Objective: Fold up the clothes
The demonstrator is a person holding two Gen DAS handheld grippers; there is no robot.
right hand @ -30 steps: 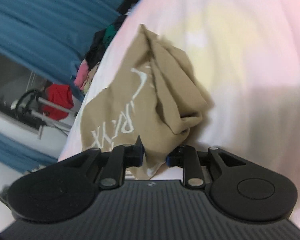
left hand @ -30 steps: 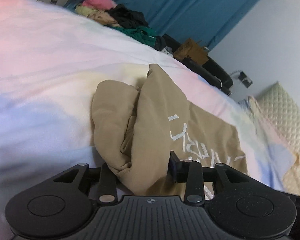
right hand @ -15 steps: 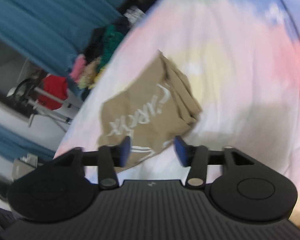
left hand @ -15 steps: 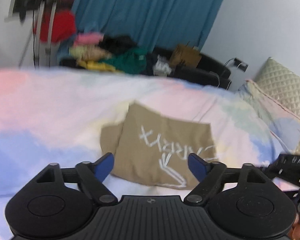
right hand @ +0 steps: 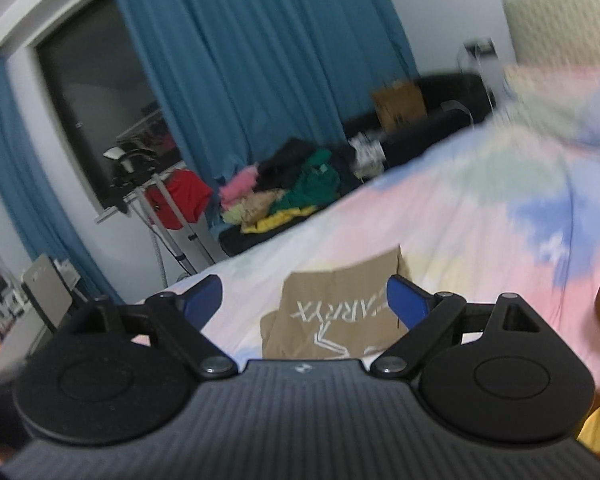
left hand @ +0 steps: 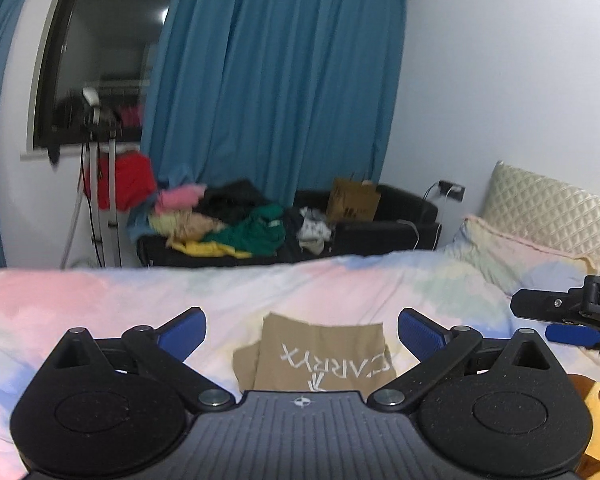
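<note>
Both grippers have lifted clear of the tan T-shirt (left hand: 324, 354), which a second ago was pinched between their blue pads. Now the left gripper (left hand: 300, 334) and right gripper (right hand: 304, 306) hang above it, jaws opening wide with nothing between them. Folded, white lettering up, the shirt lies on the pastel bedspread (left hand: 100, 300), a heap of clothes (left hand: 236, 228) beyond.

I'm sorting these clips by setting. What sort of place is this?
Most likely a bedroom: a bed with a pastel patchwork duvet, a cream quilted pillow, long blue curtains beside a dark window, and a loose clothes pile.
</note>
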